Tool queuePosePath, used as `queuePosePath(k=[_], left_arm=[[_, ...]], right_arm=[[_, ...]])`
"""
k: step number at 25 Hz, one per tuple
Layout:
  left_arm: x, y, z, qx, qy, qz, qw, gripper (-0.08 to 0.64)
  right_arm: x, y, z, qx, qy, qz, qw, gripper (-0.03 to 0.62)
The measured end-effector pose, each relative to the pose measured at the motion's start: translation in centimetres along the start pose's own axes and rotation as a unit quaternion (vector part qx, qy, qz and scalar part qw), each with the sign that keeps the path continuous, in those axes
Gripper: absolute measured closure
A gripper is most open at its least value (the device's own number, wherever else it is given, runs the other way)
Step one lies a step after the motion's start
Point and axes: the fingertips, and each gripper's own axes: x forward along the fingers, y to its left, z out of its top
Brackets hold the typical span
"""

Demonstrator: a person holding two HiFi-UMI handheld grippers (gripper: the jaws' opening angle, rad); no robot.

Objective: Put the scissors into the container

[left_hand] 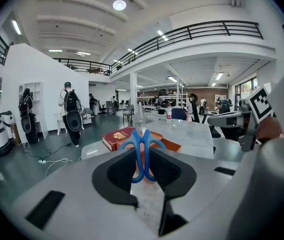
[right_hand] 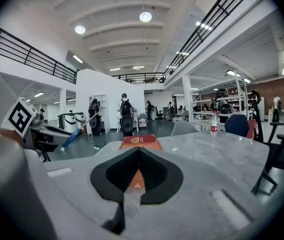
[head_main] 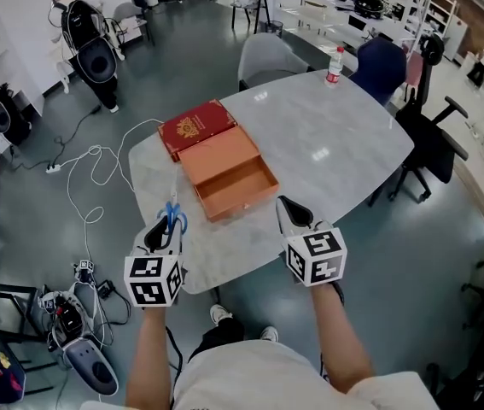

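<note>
Holding the blue-handled scissors [left_hand: 143, 154] in my left gripper [head_main: 165, 229], jaws pinched on them, just short of the open orange cardboard container [head_main: 240, 199]. Right gripper [head_main: 295, 218]: jaws almost together, empty. Risk: narrow grip, so the scissors may pivot or slip before clearing the wall.

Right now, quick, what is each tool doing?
Left tool: closed on the blue scissors.
Right tool: closed, holding nothing.
</note>
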Motion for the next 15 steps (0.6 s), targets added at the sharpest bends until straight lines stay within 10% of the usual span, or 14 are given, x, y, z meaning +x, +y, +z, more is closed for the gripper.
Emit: queuePosePath(k=[15], left_arm=[[7.1,5.1,1.0,0.030,0.007,-0.056,0.9980,0.479]], right_arm=[[7.8,1.3,1.0,-0.013,0.025,-0.039,0.999,0.588]])
